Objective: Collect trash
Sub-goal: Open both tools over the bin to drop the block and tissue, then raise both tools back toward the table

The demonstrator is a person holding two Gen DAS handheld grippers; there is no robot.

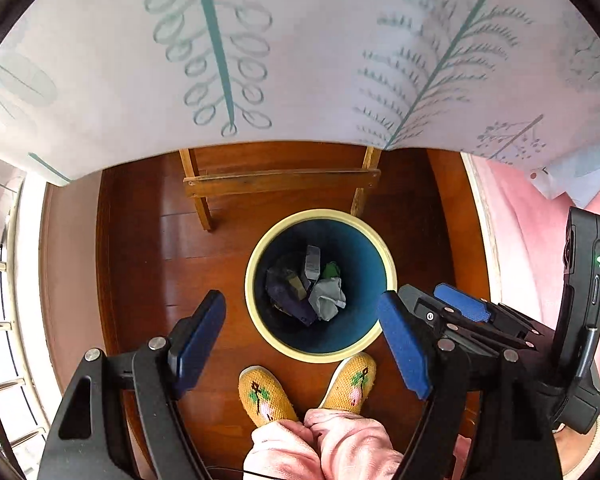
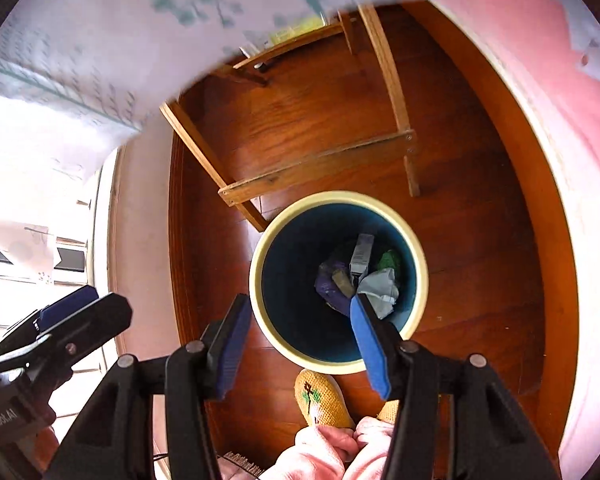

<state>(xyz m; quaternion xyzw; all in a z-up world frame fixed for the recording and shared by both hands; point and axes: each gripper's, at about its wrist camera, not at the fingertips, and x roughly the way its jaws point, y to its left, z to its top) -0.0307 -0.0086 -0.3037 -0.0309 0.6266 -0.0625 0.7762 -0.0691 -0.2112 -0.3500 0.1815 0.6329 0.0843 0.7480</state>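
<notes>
A round bin (image 1: 374, 258) with a cream rim and blue inside stands on the wooden floor, also in the right wrist view as the bin (image 2: 418, 256). Trash (image 1: 308, 286) lies at its bottom: crumpled grey paper, a purple wrapper, a small grey box, something green; the same trash (image 2: 358, 276) shows from the right wrist. My left gripper (image 1: 300, 344) hangs open above the bin's near rim, nothing between its fingers. My right gripper (image 2: 300, 348) is open too, empty, over the bin's near side. The right gripper (image 1: 464, 306) also appears at the left view's right edge.
A wooden table frame (image 1: 280, 182) stands just behind the bin, under a white cloth with teal plant prints (image 1: 300, 52). A person's yellow knitted slippers (image 1: 306, 390) and pink trouser legs are right in front of the bin. Pink fabric (image 2: 560, 80) hangs at right.
</notes>
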